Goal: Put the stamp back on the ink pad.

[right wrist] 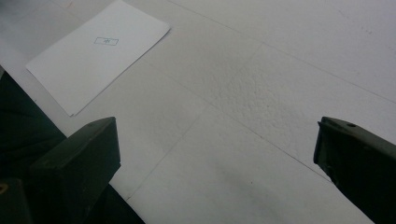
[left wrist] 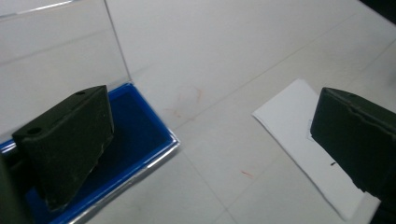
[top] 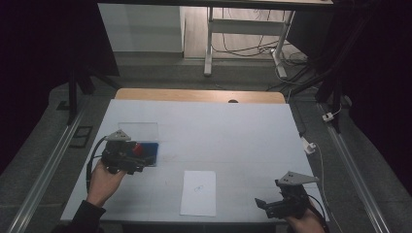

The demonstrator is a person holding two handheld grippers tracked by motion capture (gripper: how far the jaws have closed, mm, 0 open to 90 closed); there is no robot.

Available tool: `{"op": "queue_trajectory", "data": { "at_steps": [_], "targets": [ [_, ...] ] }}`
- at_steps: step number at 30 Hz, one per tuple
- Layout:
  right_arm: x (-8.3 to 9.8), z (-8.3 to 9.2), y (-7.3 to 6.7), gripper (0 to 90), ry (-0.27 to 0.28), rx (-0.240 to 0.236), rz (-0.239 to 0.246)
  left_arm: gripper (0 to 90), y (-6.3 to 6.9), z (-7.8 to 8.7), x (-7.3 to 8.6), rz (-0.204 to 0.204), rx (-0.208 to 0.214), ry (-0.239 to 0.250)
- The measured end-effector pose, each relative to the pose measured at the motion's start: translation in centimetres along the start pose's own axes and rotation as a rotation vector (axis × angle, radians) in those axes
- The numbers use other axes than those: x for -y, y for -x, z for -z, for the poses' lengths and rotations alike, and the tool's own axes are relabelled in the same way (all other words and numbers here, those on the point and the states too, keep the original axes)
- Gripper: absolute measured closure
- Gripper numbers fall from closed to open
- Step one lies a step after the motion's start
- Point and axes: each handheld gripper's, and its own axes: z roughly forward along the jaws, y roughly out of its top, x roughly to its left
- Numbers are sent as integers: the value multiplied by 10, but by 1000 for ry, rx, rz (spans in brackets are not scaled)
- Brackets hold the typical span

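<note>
Your left tool (top: 141,156), jaws wide and empty, hovers beside the blue box (left wrist: 140,135); right tool (top: 265,204) wide. Next, reach the paper (top: 198,192)

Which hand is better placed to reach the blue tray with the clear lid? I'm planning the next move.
Left. The left gripper, fingers open, is right at the blue tray with the clear lid; the right gripper sits at the table's far corner.

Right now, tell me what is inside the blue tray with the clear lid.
The blue tray shows a bare blue floor in its open part. The left gripper has its jaws wide apart, and one jaw hides the tray's near corner.
</note>
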Motion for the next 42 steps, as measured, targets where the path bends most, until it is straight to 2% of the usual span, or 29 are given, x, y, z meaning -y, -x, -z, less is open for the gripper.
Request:
{"op": "queue_trajectory", "data": {
  "at_steps": [3, 11, 18, 24, 34, 42],
  "targets": [
    [0, 1, 0, 4, 3, -1, -8, 0, 4, 3, 1, -5, 16, 9],
    [0, 1, 2, 0, 18, -7, -24, 0, 17, 9, 5, -46, 27, 11],
    [0, 2, 2, 0, 22, -7, -28, 0, 24, 17, 12, -43, 45, 23],
    [0, 2, 2, 0, 21, -5, -21, 0, 29, 26, 22, -45, 30, 26],
    [0, 1, 1, 0, 14, -2, -11, 0, 31, 46, 44, -11, 22, 41],
    [0, 1, 1, 0, 12, -2, -7, 0, 31, 59, 62, 4, -17, 33]
  ]
}}
